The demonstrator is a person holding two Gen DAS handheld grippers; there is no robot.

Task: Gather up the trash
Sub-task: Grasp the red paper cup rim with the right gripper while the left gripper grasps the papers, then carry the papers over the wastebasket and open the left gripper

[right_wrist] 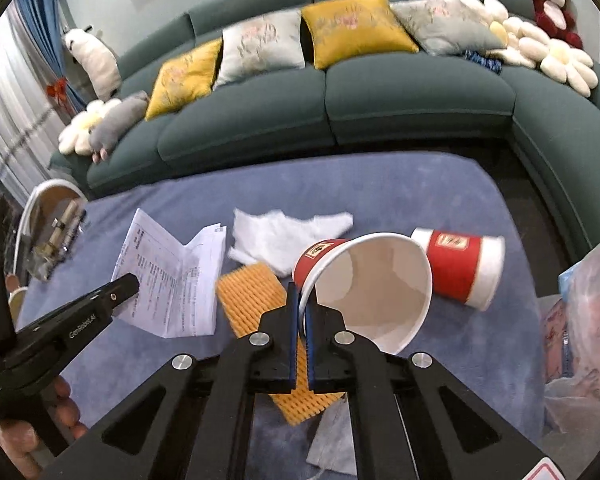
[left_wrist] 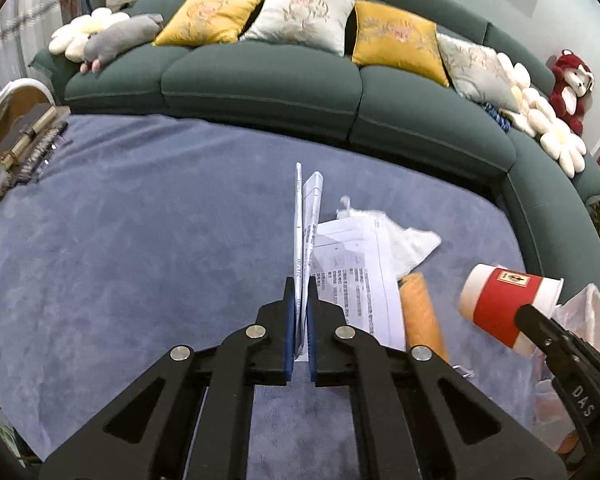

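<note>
Both jaws are shut tight, the left gripper (left_wrist: 300, 320) pinching a folded paper (left_wrist: 306, 232), the right gripper (right_wrist: 300, 320) a cup (right_wrist: 364, 280), so next comes the trash bag (right_wrist: 588, 320).

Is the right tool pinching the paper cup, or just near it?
Touching. The right wrist view shows the right tool shut on the rim of the paper cup, with the white edge pinched between its blue pads and the cup tilted up off the blue cloth.

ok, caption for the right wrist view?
Right gripper pinches a red paper cup's rim; left gripper holds printed paper.
</note>
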